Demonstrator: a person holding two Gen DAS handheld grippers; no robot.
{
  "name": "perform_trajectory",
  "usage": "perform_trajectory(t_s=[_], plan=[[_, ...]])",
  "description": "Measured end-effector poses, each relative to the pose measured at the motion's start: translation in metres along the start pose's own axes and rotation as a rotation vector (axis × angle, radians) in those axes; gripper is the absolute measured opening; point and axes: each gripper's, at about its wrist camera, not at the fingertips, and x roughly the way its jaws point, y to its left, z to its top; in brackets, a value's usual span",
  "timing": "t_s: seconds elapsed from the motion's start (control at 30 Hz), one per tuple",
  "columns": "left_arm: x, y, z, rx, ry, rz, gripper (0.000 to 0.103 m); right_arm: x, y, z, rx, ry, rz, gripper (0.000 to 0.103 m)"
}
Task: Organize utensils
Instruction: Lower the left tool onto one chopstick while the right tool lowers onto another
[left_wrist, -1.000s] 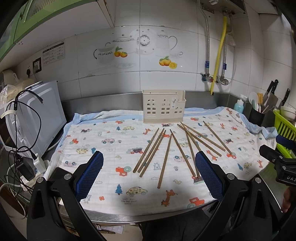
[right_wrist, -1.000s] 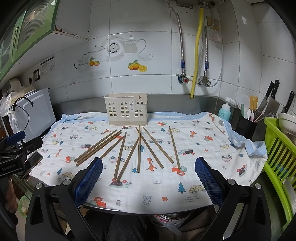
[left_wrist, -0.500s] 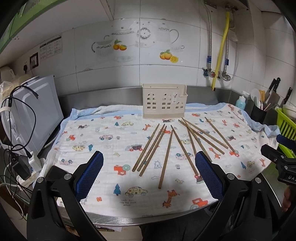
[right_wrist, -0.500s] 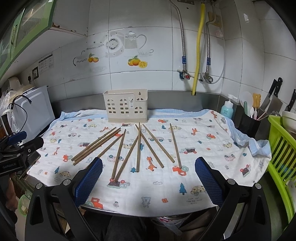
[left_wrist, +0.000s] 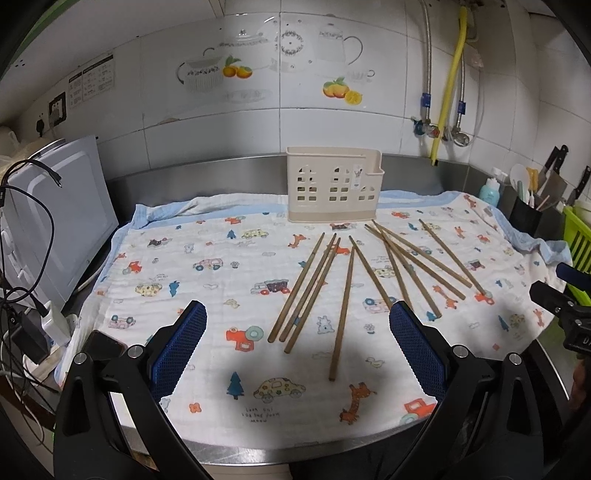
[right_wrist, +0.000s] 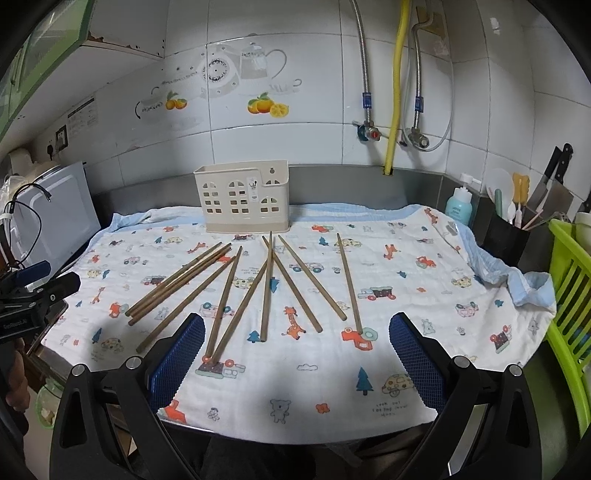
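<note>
Wooden chopsticks (left_wrist: 341, 295) all lie loose, fanned across the printed cloth (left_wrist: 207, 280) on the desk, just before the cream holder (left_wrist: 332, 188), which appears empty. Left hand-held gripper (left_wrist: 297, 349) and right hand-held gripper (right_wrist: 295, 354) hover wide, holding nothing. Sorting apparently not begun.

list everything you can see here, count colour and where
chopsticks: ten, brown, fanned flat on the cloth
utensil holder: one, cream, upright at the cloth's back edge
cloth: one, white cartoon print, covering the counter
bottle: one, teal, back right
black pot: one, holding utensils, far right
green rack: one, right edge
white appliance: one, left
left gripper: blue pads, open, empty
right gripper: blue pads, open, empty
</note>
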Motion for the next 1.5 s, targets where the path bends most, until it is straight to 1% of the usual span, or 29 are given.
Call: perform_trajectory(t_s=[0.23,0.5,0.57,0.7,0.97,1.13,1.23,1.33,1.4,1.43,1.5], plan=[[0.024,0.009,-0.001,-0.006,0.036,0.012,0.097,0.018,0.002,0.000,-0.012,0.015,0.011,0.097],[0.045,0.022,-0.004,-0.022,0.070,0.011,0.096,0.046,0.007,-0.004,-0.011,0.058,0.039,0.096],[0.050,0.025,-0.004,-0.028,0.076,0.005,0.092,0.052,0.009,-0.005,-0.010,0.064,0.047,0.096],[0.061,0.029,-0.004,-0.028,0.089,-0.005,0.089,0.065,0.013,-0.005,-0.013,0.083,0.058,0.096],[0.079,0.032,-0.006,-0.025,0.113,-0.017,0.086,0.092,0.020,-0.006,-0.015,0.127,0.067,0.095],[0.093,0.037,-0.007,-0.036,0.137,-0.033,0.082,0.106,0.023,-0.005,-0.019,0.144,0.074,0.093],[0.101,0.041,-0.008,-0.040,0.151,-0.038,0.080,0.116,0.025,-0.005,-0.017,0.162,0.080,0.087],[0.111,0.042,-0.010,-0.042,0.168,-0.046,0.074,0.126,0.027,-0.006,-0.015,0.178,0.079,0.087],[0.117,0.043,-0.011,-0.041,0.180,-0.055,0.069,0.132,0.028,-0.007,-0.014,0.187,0.082,0.085],[0.120,0.043,-0.012,-0.038,0.184,-0.058,0.067,0.134,0.029,-0.007,-0.014,0.190,0.087,0.081],[0.125,0.042,-0.013,-0.031,0.194,-0.068,0.061,0.139,0.030,-0.007,-0.017,0.196,0.092,0.081]])
